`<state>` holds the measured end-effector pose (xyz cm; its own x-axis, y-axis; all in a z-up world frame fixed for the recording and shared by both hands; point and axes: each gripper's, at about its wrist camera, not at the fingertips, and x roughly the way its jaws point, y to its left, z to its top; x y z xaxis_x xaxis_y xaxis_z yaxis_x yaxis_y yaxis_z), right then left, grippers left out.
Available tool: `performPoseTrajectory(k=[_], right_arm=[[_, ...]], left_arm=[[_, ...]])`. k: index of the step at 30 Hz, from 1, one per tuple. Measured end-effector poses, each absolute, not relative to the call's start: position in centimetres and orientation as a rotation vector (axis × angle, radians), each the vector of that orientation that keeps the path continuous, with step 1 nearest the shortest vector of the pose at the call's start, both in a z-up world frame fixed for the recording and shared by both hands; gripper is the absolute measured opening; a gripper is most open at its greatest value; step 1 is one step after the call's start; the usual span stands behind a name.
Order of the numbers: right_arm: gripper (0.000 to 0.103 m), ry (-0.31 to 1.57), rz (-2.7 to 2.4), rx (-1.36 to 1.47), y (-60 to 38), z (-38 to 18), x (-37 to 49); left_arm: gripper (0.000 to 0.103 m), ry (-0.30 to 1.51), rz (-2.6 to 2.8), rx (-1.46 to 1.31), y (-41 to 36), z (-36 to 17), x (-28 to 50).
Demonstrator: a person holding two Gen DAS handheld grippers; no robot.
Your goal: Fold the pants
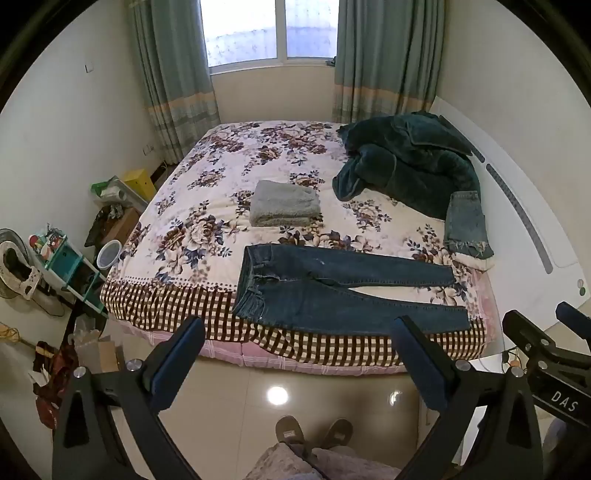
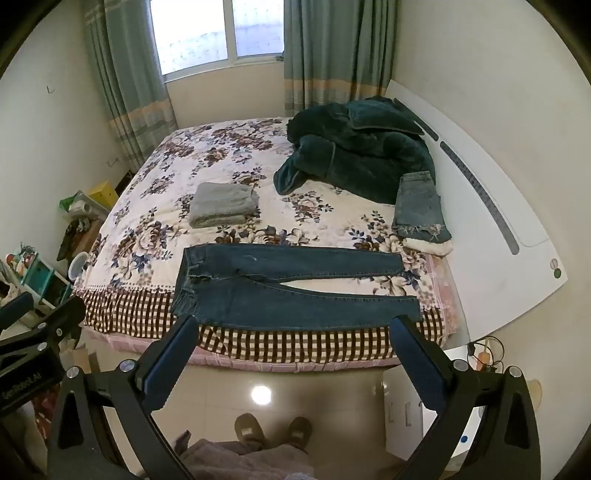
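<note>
Currently | floral-quilted bed (image 1: 221,177) carries dark blue denim pants (image 1: 332,291) laid flat near its front edge, waistband left, legs right | denim likely limp but fairly heavy, unlikely to slip; take hold at waistband corner and hems | left gripper (image 1: 295,354) and right gripper (image 2: 291,354) hover above floor, jaws wide apart, empty.

On the bed (image 1: 207,184): 1 pr dark jeans (image 1: 332,291) at near edge, 1 folded grey towel (image 1: 284,204) mid-bed, 1 green blanket (image 1: 406,170) heaped at far right, 1 folded light jeans (image 1: 466,221) at right edge atop 1 white item (image 1: 476,261). Behind bed: 2 curtains (image 1: 173,74), 1 window (image 1: 269,29). Below bed edge: 2 shoes (image 1: 290,432), 2 grippers, left (image 1: 297,332), right (image 2: 293,328).
</note>
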<state>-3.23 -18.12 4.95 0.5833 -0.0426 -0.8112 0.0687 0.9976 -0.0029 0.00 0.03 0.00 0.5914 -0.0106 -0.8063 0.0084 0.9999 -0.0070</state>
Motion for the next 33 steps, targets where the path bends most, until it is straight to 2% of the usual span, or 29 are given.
performPoseTrajectory(k=[33], right_arm=[[0.103,0.946,-0.055,0.033,-17.9,4.9,-2.9]], left_arm=[[0.103,0.923,0.001,0.016,-0.1,0.6,0.6]])
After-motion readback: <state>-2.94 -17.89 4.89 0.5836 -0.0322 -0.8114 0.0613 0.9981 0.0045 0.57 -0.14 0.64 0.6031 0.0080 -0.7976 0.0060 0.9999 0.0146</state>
